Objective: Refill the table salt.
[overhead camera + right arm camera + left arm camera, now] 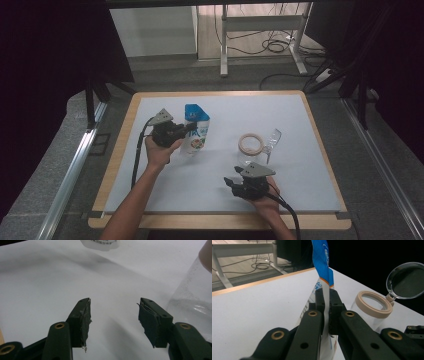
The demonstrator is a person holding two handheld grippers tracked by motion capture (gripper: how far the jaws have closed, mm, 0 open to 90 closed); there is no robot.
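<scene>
Currently pinching blue-and-white stand-up pouch (196, 129) upright on white desk (210, 190) in left gripper (187, 131) jaws, right gripper (233, 183) jaws half open and empty; next, probably pouring into clear beige-rimmed jar (251, 150) alongside.

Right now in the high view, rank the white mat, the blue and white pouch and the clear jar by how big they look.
1. White mat, largest by far.
2. Blue and white pouch, upright, pinched by the left tongs.
3. Clear jar, lid open. It looks slightly smaller than the pouch, though that is close.
</scene>
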